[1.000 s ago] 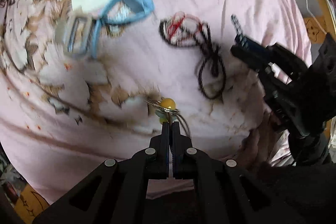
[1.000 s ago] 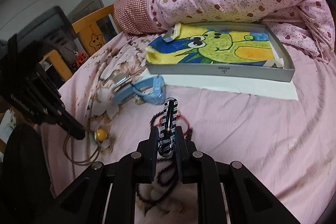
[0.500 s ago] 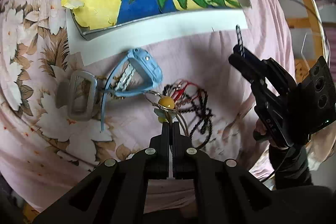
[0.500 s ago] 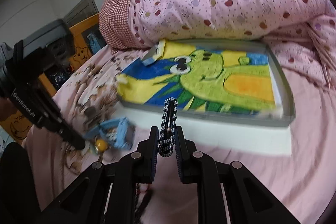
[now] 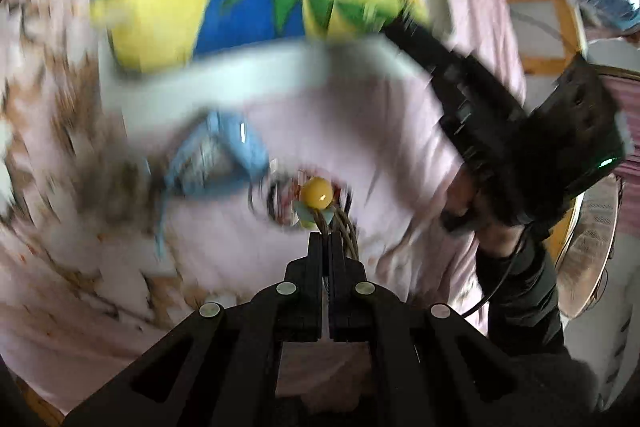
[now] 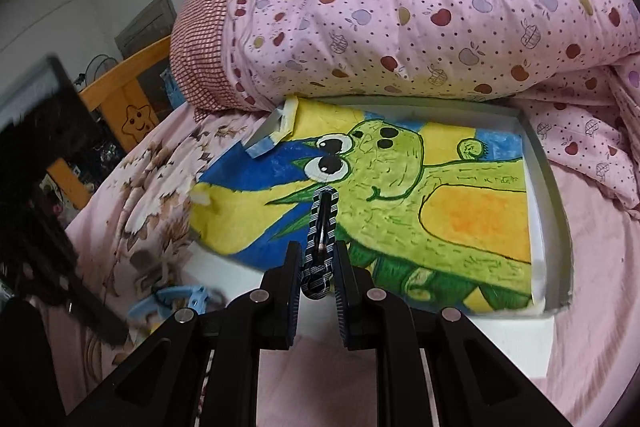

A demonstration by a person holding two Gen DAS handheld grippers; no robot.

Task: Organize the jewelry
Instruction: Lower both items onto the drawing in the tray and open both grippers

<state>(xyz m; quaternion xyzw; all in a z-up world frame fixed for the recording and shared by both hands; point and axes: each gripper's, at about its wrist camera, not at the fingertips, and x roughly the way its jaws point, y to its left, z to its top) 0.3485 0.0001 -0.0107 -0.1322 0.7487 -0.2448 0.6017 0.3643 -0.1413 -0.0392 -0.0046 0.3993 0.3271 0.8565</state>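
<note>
While your left-wrist view is smeared with blur, it alone shows your left gripper [image 5: 325, 241] clamped on a wire necklace with a yellow bead [image 5: 316, 192], lifted above the pink bedsheet [image 5: 380, 131], with dark cords [image 5: 276, 201] lying below it. Your right-wrist view is sharp: your right gripper [image 6: 317, 259] pinches a black-and-white striped band [image 6: 320, 227], standing up between the pads, over the white tray [image 6: 550, 183] lined with a green cartoon drawing. Both views catch the blue watch [image 6: 172, 301] on the sheet.
</note>
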